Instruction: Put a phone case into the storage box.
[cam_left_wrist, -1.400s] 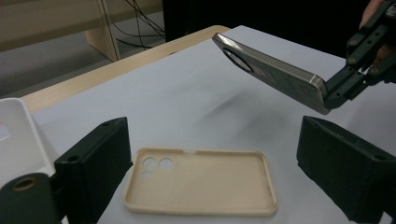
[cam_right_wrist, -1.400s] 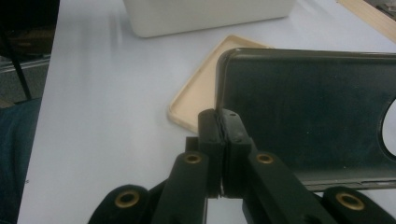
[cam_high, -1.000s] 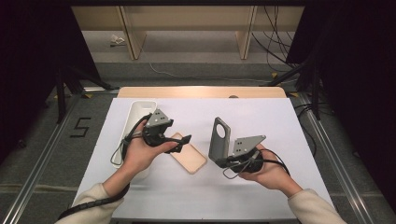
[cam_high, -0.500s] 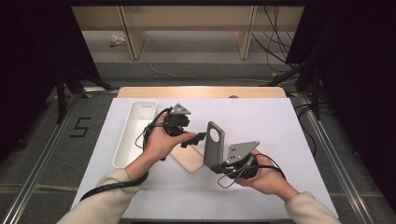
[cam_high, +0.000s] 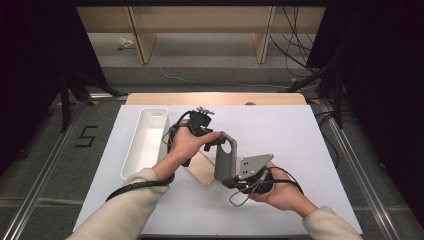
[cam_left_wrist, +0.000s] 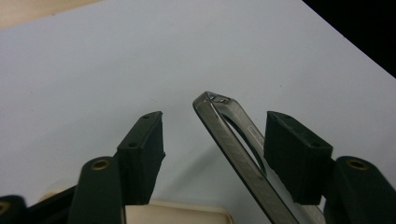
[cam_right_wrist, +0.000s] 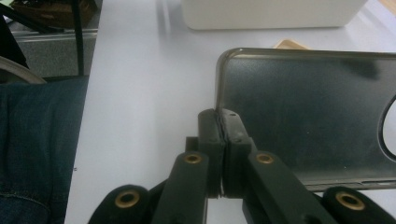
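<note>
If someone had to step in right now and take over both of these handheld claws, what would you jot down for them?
Right gripper: shut on the edge of the grey phone case, holding it upright above the table.
Left gripper: jaws have just been closing around the case's far end; one pad looks to be at it, the other is apart, so no grip yet.
Phone: lies flat on the table under the hands, bare.
White tray: to the left.
Done: case lifted.
Left: finish the left grip, then probably fit the case onto the phone.
</note>
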